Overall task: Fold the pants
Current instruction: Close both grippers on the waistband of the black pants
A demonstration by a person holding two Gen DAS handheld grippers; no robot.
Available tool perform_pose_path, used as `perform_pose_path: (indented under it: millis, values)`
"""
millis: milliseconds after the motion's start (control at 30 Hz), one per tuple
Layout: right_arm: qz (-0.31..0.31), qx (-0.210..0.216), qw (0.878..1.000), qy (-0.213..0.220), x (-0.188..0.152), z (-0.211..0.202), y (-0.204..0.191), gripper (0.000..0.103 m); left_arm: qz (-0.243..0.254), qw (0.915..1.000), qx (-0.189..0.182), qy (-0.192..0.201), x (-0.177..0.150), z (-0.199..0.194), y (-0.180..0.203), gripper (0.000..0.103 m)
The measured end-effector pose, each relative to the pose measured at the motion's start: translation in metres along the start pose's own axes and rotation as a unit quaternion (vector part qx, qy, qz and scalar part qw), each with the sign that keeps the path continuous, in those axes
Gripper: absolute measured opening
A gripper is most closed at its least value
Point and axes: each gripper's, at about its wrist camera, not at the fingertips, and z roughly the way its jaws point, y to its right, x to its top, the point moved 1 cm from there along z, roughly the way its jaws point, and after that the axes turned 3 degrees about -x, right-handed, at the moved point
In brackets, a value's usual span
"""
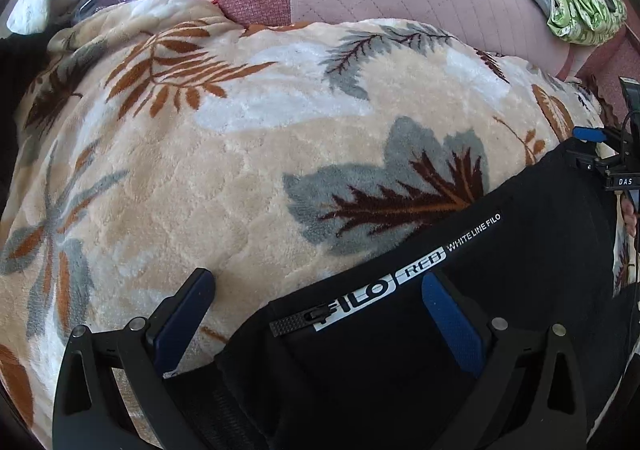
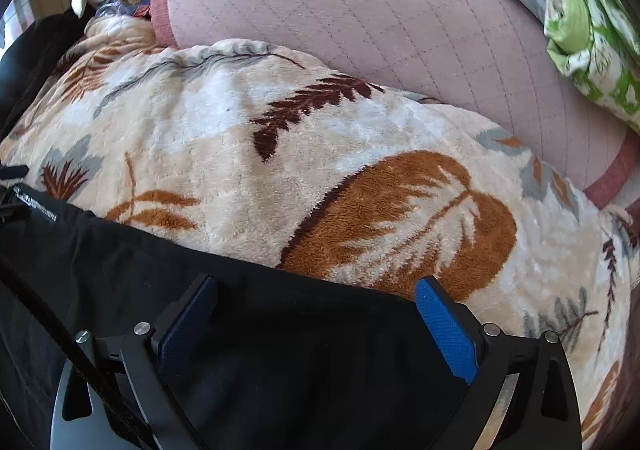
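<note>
The black fabric pants [image 1: 400, 350] with a zipped pocket and white "FILO RED" lettering are lying on the plush cream blanket [image 1: 224, 178] patterned with rust, brown and grey leaves, along its near edge. The left gripper [image 1: 320, 314] is hovering over the pants with its blue-padded fingers [image 1: 452, 326] spread wide, gripping nothing. The right gripper [image 2: 316, 318] is likewise sitting wide open over the pants' black cloth; contact seems absent, though the dark fabric is making that hard to judge.
</note>
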Motion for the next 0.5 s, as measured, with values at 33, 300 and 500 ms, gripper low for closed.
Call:
perform_pose_path:
  millis: [33, 300, 500]
  values:
    - [0.001, 0.002, 1.0, 0.0, 0.0, 0.001, 0.0, 0.101, 0.0, 1.0, -0.001, 0.002, 0.001, 0.0, 0.0, 0.103]
    - [0.021, 0.024, 0.999, 0.003, 0.001, 0.012, 0.002, 0.102, 0.02, 0.9997, -0.001, -0.01, -0.002, 0.0, 0.008, 0.1]
    - [0.021, 0.024, 0.999, 0.015, -0.011, -0.002, -0.008, 0.071, 0.046, 0.9979, -0.045, 0.01, -0.009, -0.017, 0.018, 0.021]
